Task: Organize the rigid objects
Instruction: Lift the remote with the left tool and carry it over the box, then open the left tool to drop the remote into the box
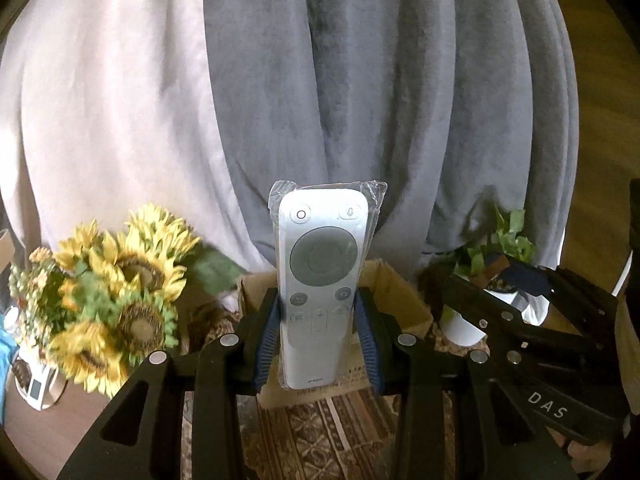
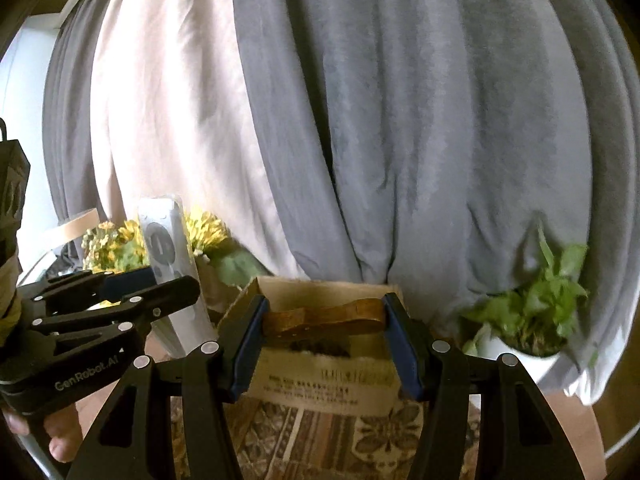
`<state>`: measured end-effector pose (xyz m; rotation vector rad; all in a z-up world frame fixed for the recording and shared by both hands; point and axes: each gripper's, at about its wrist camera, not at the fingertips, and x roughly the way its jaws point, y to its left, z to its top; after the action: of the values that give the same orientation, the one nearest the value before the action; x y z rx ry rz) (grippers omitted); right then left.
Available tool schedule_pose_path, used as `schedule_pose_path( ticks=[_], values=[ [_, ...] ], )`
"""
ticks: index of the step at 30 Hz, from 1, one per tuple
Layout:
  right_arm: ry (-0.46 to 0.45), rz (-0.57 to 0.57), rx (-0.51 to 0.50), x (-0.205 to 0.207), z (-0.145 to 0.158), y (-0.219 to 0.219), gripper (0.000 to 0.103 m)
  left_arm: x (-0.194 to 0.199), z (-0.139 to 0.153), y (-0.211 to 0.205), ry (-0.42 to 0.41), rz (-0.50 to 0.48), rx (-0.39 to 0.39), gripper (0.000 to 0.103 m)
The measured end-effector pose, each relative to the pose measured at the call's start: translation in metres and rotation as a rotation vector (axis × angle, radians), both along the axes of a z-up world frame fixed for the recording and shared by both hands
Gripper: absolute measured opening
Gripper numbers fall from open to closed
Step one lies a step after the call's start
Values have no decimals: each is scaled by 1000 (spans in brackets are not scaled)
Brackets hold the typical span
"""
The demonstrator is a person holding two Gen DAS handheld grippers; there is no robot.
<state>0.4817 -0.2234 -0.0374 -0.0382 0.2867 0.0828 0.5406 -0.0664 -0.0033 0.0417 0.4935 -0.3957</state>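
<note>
My left gripper (image 1: pixel 319 312) is shut on a white remote control (image 1: pixel 320 276) wrapped in clear plastic, held upright above an open cardboard box (image 1: pixel 394 292). The remote also shows in the right wrist view (image 2: pixel 168 264), with the left gripper (image 2: pixel 132 292) at the left. My right gripper (image 2: pixel 325 320) is shut on a brown wooden object (image 2: pixel 328 316), held crosswise between the blue pads over the same cardboard box (image 2: pixel 320 380). The right gripper shows in the left wrist view (image 1: pixel 516 280) at the right.
A bunch of artificial sunflowers (image 1: pixel 116 292) stands at the left. A green plant in a white pot (image 2: pixel 532 320) stands at the right. Grey and pale curtains (image 1: pixel 360 100) hang behind. A patterned rug (image 2: pixel 320 440) lies under the box.
</note>
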Motion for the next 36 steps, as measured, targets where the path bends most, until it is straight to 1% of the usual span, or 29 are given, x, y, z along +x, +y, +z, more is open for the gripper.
schedule_pose_path(
  ticks=[2, 6, 9, 12, 19, 26, 29, 31, 32, 33, 34, 35, 36],
  values=[
    [5, 10, 1, 13, 6, -1, 58, 12, 3, -2, 5, -4, -1, 37],
    [54, 42, 22, 44, 12, -7, 58, 37, 6, -8, 19, -3, 2, 37],
    [83, 41, 38, 64, 12, -14, 58, 54, 4, -13, 30, -1, 13, 37],
    [139, 47, 57, 87, 8, -21, 58, 74, -3, -20, 62, -2, 26, 37],
    [279, 35, 67, 139, -15, -34, 58, 116, -34, -35, 158, -5, 91, 37],
    [371, 30, 44, 168, -43, -38, 58, 139, -69, -45, 255, -23, 166, 37],
    [399, 31, 33, 174, -52, -39, 58, 143, -79, -47, 294, -35, 174, 37],
    [441, 35, 29, 179, -58, -39, 58, 142, -82, -46, 302, -30, 162, 38],
    [450, 38, 30, 180, -59, -39, 61, 141, -83, -45, 301, -20, 157, 42],
    [459, 37, 30, 180, -61, -40, 64, 139, -82, -44, 301, -8, 156, 49],
    [464, 27, 29, 180, -62, -40, 71, 137, -81, -43, 298, 4, 155, 52],
    [463, 16, 27, 180, -61, -41, 74, 133, -80, -41, 287, 18, 152, 53],
    [458, 5, 27, 178, -61, -41, 74, 128, -77, -38, 277, 34, 152, 54]
  ],
)
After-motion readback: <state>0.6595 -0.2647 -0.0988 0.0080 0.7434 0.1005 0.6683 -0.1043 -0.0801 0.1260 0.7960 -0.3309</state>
